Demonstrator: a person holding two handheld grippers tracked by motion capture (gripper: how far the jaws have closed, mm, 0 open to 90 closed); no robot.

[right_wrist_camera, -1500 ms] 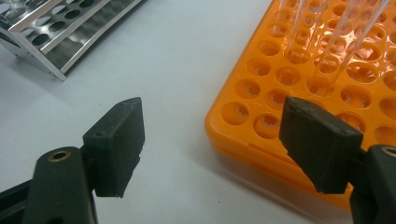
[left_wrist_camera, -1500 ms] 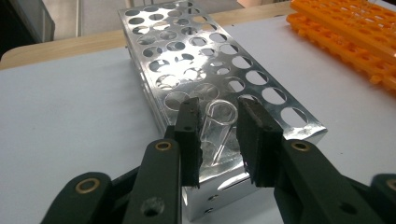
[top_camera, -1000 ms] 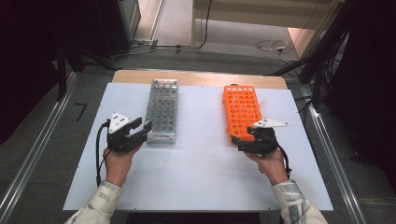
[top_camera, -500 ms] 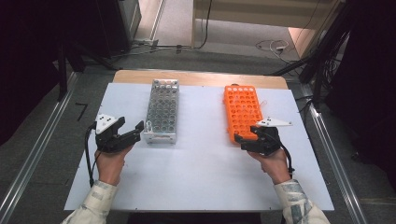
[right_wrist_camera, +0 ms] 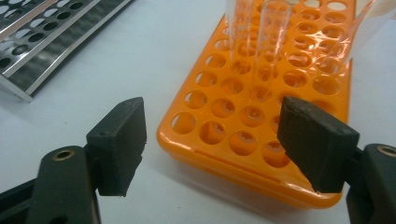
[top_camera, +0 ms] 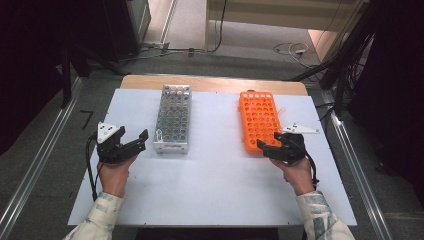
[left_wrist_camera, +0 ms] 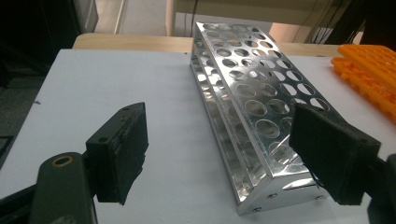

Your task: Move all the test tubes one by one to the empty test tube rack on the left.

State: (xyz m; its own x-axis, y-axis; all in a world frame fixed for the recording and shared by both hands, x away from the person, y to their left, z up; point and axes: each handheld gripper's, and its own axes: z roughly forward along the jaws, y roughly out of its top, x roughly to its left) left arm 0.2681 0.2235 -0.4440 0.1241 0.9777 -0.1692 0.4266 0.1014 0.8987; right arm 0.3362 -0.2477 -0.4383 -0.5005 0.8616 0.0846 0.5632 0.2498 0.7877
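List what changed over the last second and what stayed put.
The left gripper drew back leftward from the near end of the metal rack; its jaws have just been opening, nothing between them. The right gripper, orange rack and metal rack stayed put.

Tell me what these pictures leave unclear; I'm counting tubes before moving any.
- Clear glass tubes in the orange plastic rack: tops cut off by the right gripper view's upper edge, count uncertain.
- The same tubes, high view: too small and transparent.
- Silver metal rack near corner, left gripper view: behind the left tool's jaw.
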